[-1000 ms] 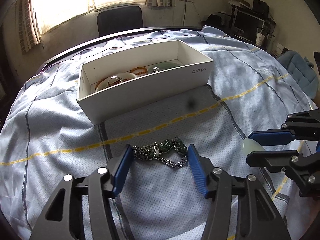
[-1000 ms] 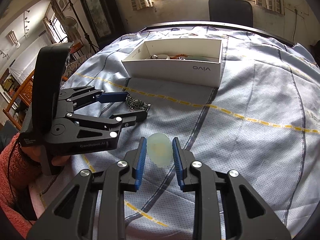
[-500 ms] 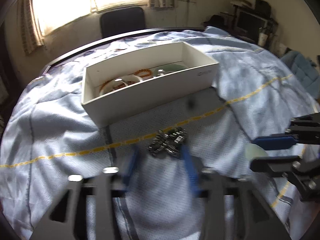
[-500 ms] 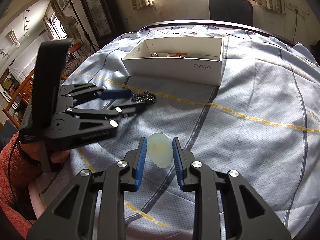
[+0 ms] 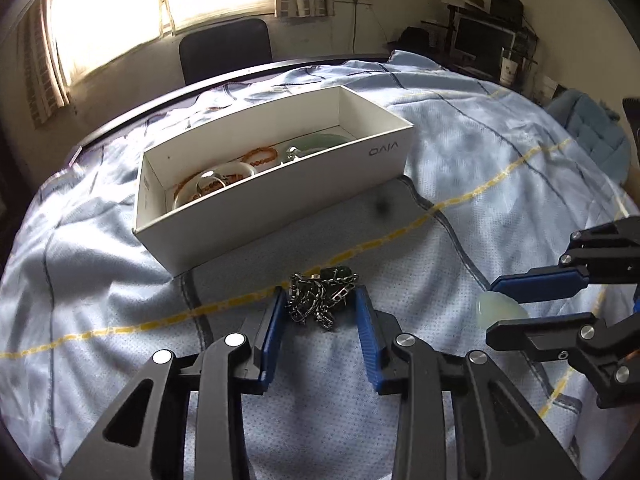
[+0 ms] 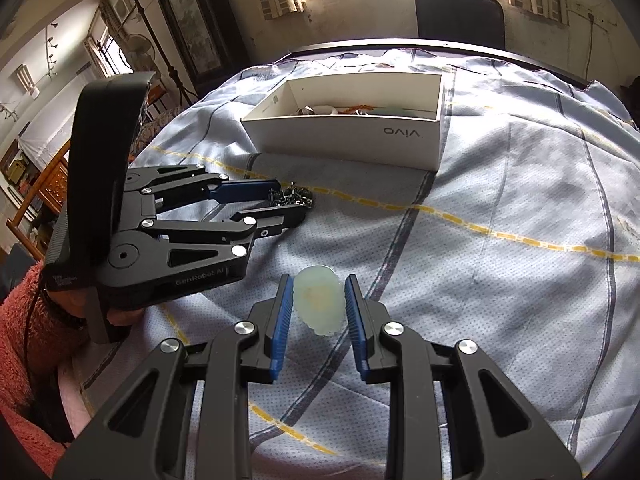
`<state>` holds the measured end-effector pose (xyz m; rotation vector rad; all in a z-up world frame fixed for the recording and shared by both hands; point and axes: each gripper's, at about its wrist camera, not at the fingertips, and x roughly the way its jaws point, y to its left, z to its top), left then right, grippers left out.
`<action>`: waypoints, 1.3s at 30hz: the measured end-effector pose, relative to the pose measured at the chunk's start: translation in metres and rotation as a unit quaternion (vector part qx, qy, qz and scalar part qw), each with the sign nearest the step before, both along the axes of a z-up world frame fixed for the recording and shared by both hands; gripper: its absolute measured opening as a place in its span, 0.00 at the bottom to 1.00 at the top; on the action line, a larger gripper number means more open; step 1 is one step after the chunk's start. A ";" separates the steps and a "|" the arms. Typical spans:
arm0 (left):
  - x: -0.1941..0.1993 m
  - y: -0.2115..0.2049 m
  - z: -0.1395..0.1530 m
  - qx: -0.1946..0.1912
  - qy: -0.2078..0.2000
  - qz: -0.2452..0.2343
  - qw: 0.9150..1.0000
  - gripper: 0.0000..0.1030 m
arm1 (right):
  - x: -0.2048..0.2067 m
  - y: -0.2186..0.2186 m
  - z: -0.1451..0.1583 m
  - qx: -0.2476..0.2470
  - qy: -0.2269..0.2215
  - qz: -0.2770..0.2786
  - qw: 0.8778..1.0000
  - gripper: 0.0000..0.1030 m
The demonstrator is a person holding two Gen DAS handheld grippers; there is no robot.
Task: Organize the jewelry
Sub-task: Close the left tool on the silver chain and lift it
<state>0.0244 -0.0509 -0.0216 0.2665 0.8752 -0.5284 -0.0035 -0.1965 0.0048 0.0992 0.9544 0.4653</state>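
Grasp step: left gripper (image 5: 320, 312) pinches the bunched chain (image 5: 322, 296) near the box (image 5: 280, 196); right gripper (image 6: 316, 304) clamps the pale pendant (image 6: 320, 304) above the cloth. Next, I'd guess: carry both to the box, release.

The white box (image 5: 280, 200) carries the grey word "vivo" on its long outer wall, near one end; the word stands upside down in both views (image 6: 402, 132). The black body of the left gripper (image 6: 286, 204) bears the raised lettering "GenRobot.AI" on its side plate. Lower on its handle sits a small white label, too tiny to read.
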 end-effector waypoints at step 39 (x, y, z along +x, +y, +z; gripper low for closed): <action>0.004 0.040 0.044 -0.080 -0.019 0.053 0.995 0.06 | -0.002 0.000 0.003 -0.005 -0.012 -0.002 1.000 0.25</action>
